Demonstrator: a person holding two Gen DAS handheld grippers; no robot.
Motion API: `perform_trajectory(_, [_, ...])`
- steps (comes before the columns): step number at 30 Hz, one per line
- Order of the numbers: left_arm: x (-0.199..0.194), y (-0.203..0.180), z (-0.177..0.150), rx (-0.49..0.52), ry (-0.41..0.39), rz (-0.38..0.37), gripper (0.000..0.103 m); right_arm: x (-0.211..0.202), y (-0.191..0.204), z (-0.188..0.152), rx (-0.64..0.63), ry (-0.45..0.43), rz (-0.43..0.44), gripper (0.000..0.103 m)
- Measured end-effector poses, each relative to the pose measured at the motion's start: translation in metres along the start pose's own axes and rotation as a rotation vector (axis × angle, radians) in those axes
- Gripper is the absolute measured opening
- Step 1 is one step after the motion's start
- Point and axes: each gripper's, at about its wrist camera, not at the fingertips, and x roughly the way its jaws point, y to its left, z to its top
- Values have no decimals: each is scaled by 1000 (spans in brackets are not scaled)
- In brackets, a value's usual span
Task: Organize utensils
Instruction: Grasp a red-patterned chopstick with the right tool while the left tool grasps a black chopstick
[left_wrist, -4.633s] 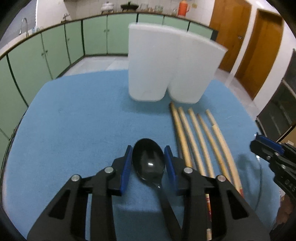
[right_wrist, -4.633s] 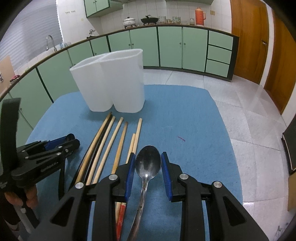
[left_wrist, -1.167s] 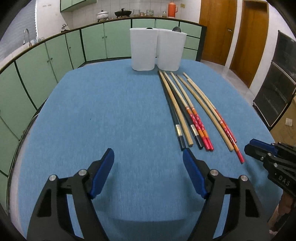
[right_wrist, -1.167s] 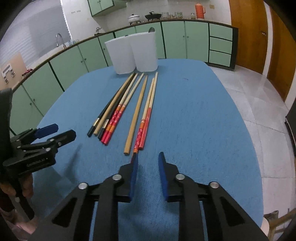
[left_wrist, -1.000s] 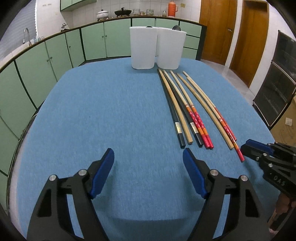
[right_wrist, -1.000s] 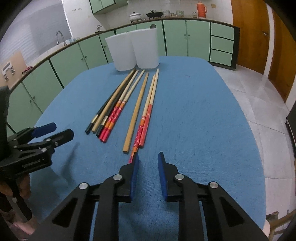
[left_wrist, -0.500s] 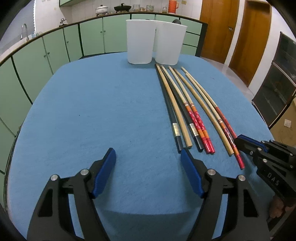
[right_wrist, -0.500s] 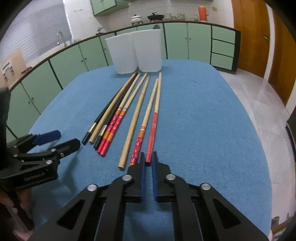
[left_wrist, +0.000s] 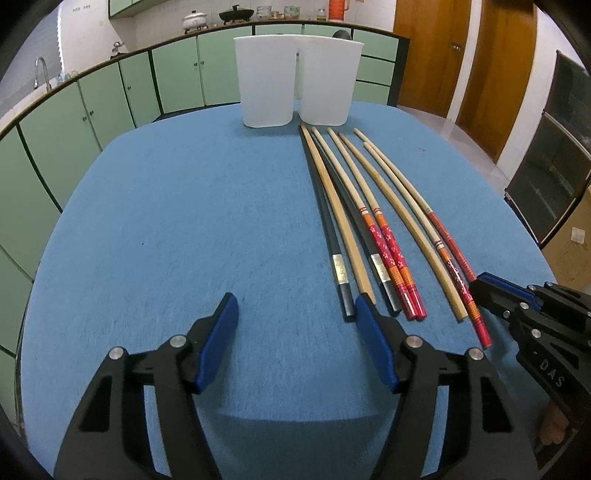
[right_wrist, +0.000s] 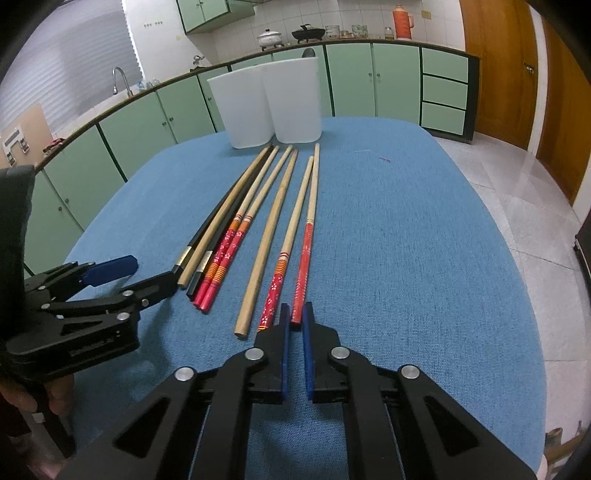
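Several chopsticks (left_wrist: 373, 218) lie side by side on the blue table (left_wrist: 184, 221): black ones, plain wooden ones and red-handled ones (right_wrist: 306, 240). Two white containers (left_wrist: 295, 92) stand at the far edge, also in the right wrist view (right_wrist: 269, 103); a dark spoon tip (right_wrist: 309, 52) pokes out of one. My left gripper (left_wrist: 295, 325) is open and empty, its right finger by the black chopstick end (left_wrist: 347, 299). My right gripper (right_wrist: 294, 321) is nearly shut with a narrow gap, its tips at the red chopstick's near end (right_wrist: 297, 317), gripping nothing that I can see.
Green kitchen cabinets (right_wrist: 369, 74) ring the room behind the table. Wooden doors (left_wrist: 443, 55) stand at the right. The left gripper shows in the right wrist view (right_wrist: 110, 284), and the right gripper in the left wrist view (left_wrist: 517, 306).
Both grippers moved forward toward the near ends of the chopsticks. The right gripper narrowed from partly open to almost closed. The spoons held earlier are gone from both grippers.
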Motion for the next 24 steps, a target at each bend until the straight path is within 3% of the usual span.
perform_trajectory(8, [3,-9,3,15,-6,-8,37,2,-2,2,16,5,7,7])
perform_trajectory(12, [2,-13,2,23,-13,-29,10,2,-5,2,21,5,13,7])
perform_trajectory(13, [2,-13,2,22,-13,-33,7,1,-5,2,21,5,11,7])
perform_trajectory(18, [-3,-8,3,-12,-18,-36,6,-3,-2,4,13,2,-9,6])
perform_trajectory(24, [-32,-1,10,11,-81,0,6,-30,1,16,-16,-59,-24,6])
